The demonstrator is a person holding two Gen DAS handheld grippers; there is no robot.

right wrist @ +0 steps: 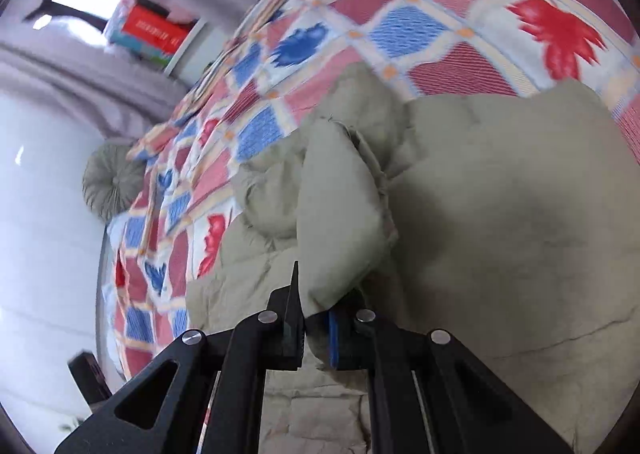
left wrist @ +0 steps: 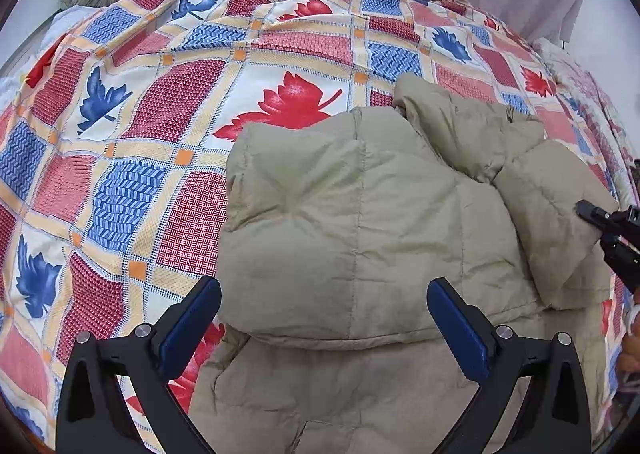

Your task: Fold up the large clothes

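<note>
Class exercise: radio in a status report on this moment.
Left gripper open above jacket. Right gripper shut on jacket sleeve. Jacket partly folded on bedspread. Nothing obstructing.

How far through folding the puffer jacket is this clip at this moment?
Partway. Done: one side of the beige puffer jacket is already folded over its body on the patterned bedspread. In hand: the right gripper is shut on the sleeve, apparently mid-fold; the view is blurred. The left gripper is open, holding nothing. Left: laying that sleeve down and folding the jacket's length, whose lower part is spread flat.
</note>
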